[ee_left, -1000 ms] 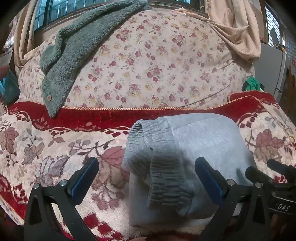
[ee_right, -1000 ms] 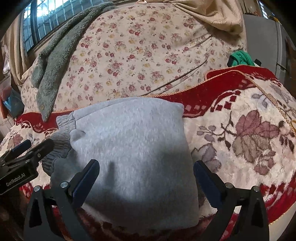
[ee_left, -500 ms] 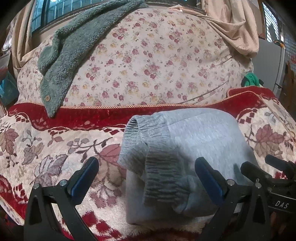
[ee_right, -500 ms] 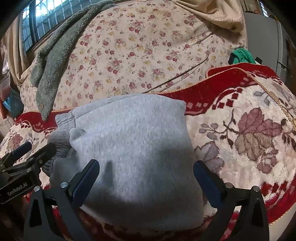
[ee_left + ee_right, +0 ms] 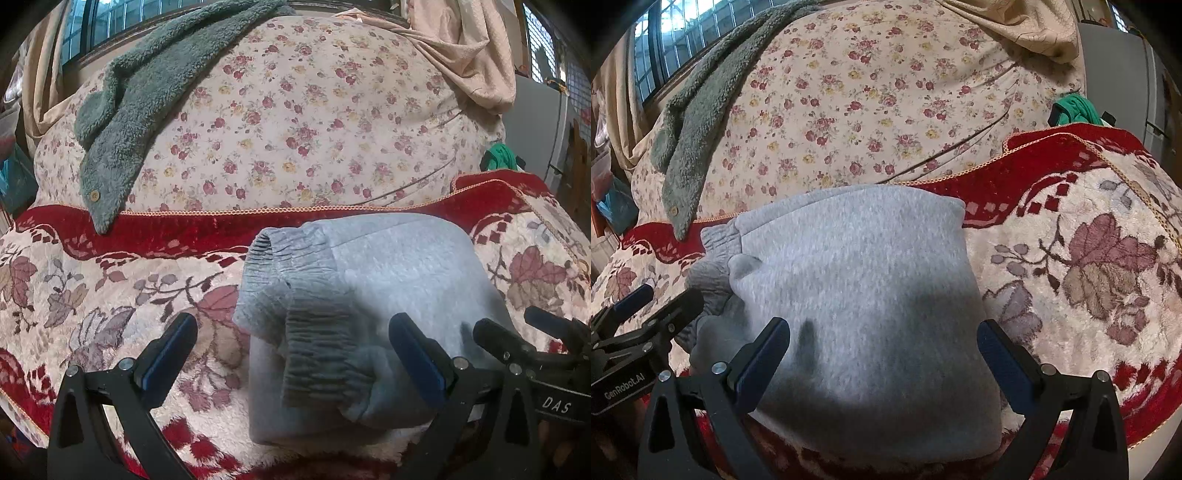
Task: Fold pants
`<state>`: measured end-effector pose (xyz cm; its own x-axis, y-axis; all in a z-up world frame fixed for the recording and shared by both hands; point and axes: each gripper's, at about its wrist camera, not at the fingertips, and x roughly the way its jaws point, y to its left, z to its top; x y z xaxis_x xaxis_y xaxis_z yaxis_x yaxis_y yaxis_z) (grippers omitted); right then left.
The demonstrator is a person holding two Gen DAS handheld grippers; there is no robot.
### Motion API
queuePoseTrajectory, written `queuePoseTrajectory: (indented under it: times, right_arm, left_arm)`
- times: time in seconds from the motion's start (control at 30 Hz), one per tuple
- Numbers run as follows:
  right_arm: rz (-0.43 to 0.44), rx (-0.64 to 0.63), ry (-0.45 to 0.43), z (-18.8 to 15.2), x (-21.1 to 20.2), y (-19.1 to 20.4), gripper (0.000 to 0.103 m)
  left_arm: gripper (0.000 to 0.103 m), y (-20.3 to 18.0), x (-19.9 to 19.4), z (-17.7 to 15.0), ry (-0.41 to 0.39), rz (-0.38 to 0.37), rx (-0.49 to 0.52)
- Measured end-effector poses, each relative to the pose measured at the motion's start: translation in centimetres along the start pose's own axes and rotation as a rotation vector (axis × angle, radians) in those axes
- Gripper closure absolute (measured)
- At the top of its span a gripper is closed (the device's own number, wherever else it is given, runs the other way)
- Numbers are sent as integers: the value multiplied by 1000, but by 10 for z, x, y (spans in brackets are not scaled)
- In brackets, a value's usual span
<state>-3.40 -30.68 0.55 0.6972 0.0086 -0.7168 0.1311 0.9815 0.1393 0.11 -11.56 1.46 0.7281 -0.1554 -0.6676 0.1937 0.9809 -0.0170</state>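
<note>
pants [image 5: 857,295] folded (grey), between right gripper's [image 5: 882,354] spread fingers

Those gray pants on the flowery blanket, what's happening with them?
A person holding a gripper in each hand is folding them. The gray pants lie folded into a thick bundle on the red floral blanket, with the ribbed waistband bunched at one end. The left gripper and the right gripper are both open, hovering at the near edge of the bundle and gripping nothing. A fuzzy green garment lies behind on the flowered bedding.
</note>
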Motion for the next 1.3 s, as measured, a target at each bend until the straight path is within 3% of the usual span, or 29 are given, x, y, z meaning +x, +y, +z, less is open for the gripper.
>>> queuePoseTrajectory:
  times: [1.3]
  right_arm:
    - [5, 21, 21, 0, 6, 2, 0]
  left_arm:
    - [0, 1, 3, -1, 12, -13, 4]
